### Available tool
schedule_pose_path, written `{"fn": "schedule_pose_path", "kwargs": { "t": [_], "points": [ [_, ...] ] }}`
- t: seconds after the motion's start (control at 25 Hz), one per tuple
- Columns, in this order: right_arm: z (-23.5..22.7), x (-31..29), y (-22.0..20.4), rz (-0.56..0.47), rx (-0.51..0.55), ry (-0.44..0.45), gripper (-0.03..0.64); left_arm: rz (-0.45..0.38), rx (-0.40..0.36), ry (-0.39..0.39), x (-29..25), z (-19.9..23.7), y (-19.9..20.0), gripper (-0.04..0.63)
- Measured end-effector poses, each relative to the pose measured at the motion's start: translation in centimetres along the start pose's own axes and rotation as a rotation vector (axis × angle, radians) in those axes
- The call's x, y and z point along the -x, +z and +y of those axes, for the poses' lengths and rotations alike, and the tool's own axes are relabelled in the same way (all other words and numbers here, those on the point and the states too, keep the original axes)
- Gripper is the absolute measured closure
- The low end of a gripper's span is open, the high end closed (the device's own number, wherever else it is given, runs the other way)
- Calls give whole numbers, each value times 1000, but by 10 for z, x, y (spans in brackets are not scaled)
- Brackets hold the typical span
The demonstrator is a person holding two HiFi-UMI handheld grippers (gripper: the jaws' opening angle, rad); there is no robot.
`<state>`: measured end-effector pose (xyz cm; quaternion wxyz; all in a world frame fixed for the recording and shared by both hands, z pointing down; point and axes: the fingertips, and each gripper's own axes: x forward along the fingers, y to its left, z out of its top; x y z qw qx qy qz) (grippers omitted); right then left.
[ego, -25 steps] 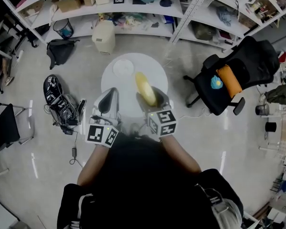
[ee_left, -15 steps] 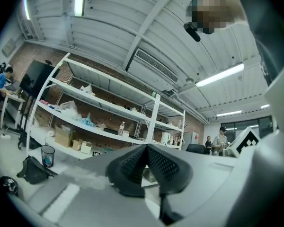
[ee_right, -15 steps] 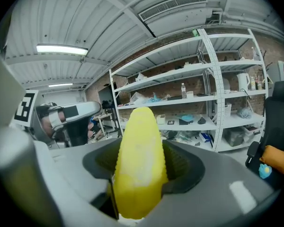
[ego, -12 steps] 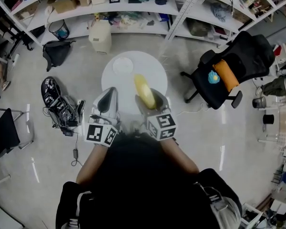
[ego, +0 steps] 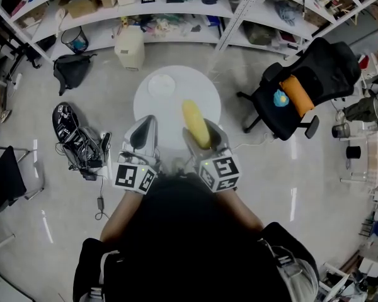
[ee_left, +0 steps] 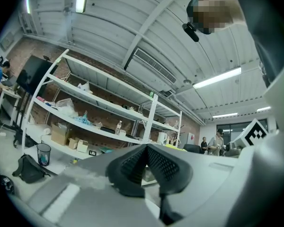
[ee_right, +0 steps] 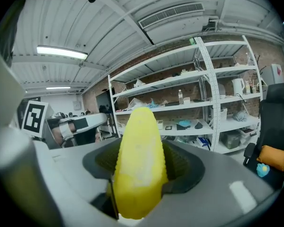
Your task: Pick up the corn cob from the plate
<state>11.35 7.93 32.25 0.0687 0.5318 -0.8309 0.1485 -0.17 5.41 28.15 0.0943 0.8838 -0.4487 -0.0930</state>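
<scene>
A yellow corn cob hangs above the round white table, clear of the empty white plate at the table's far left. My right gripper is shut on the cob's lower half. In the right gripper view the corn cob stands upright between the dark pads of my right gripper and hides much of them. My left gripper hovers level at the table's near left edge. The left gripper view shows my left gripper with its pads met and nothing between them.
A black office chair with an orange cushion stands to the right of the table. Metal shelves with boxes line the far side. A white bin, a black bag and cabled gear lie on the floor at left.
The right gripper has risen a little with the corn cob and shifted slightly right. The left gripper has stayed where it was.
</scene>
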Motion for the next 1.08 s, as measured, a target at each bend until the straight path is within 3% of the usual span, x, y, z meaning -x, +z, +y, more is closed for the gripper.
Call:
{"fn": "schedule_pose_path", "kwargs": {
  "t": [1.08],
  "points": [
    [-10, 1, 1, -20, 4, -3, 350, 10, -1, -6, -6, -4, -6, 592]
  ]
}}
